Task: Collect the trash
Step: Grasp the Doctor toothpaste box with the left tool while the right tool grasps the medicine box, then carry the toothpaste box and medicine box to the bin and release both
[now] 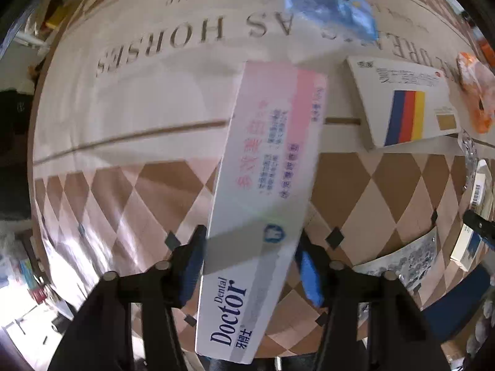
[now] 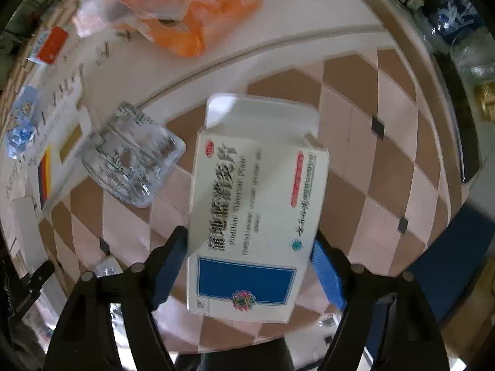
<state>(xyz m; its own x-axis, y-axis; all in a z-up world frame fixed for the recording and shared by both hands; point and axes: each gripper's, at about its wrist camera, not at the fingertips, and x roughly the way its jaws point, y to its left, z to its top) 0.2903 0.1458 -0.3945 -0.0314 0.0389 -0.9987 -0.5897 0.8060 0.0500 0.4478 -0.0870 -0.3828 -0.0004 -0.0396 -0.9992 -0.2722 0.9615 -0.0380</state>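
My left gripper [image 1: 250, 259] is shut on a long white and pink "Dental Doctor" toothpaste box [image 1: 266, 185], held above the round table [image 1: 154, 99]. My right gripper [image 2: 247, 259] is shut on a white medicine box [image 2: 256, 216] with a blue rectangle and an open end flap, also lifted above the table [image 2: 355, 123]. Both boxes sit between the blue pads.
On the table lie a white box with a blue-red-yellow stripe [image 1: 402, 108], a blue wrapper [image 1: 328, 3], an orange plastic bag [image 2: 185, 9], a clear plastic blister tray [image 2: 133, 154], a red and white packet [image 2: 51, 44] and a printed sheet [image 1: 402, 262] at the edge. A blue bin [image 2: 458, 247] stands beside the table.
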